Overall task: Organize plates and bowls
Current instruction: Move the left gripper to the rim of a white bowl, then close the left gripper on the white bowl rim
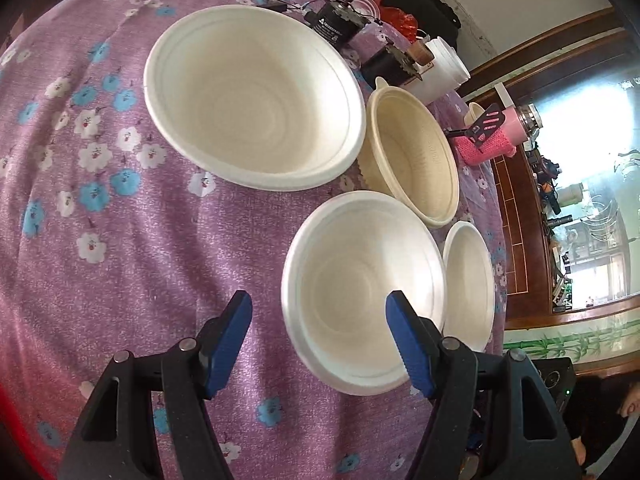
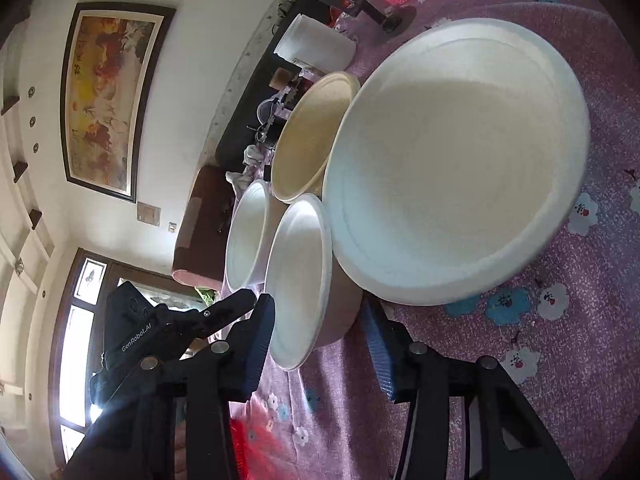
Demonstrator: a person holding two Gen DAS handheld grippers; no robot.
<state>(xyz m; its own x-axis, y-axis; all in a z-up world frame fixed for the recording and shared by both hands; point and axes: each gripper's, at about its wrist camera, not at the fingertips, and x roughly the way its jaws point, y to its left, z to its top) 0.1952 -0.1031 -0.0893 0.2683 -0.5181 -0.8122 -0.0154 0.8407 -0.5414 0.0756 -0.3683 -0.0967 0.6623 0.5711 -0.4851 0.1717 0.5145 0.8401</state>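
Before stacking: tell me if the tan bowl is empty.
Empty: the tan bowl stands upright, its bare inside showing, beside the largest white bowl.

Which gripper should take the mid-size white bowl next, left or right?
Likely left. The left gripper is open with the medium white bowl right at its fingertips. The right gripper is open too, but nearer the small white bowl.

- Purple floral tablecloth (image 1: 120, 216) drapes the counter.
- Black adapter (image 1: 334, 26) at one o'clock.
- Pink knitted cover (image 1: 486, 146) at three o'clock.
- Framed painting (image 2: 106, 98) on wall.
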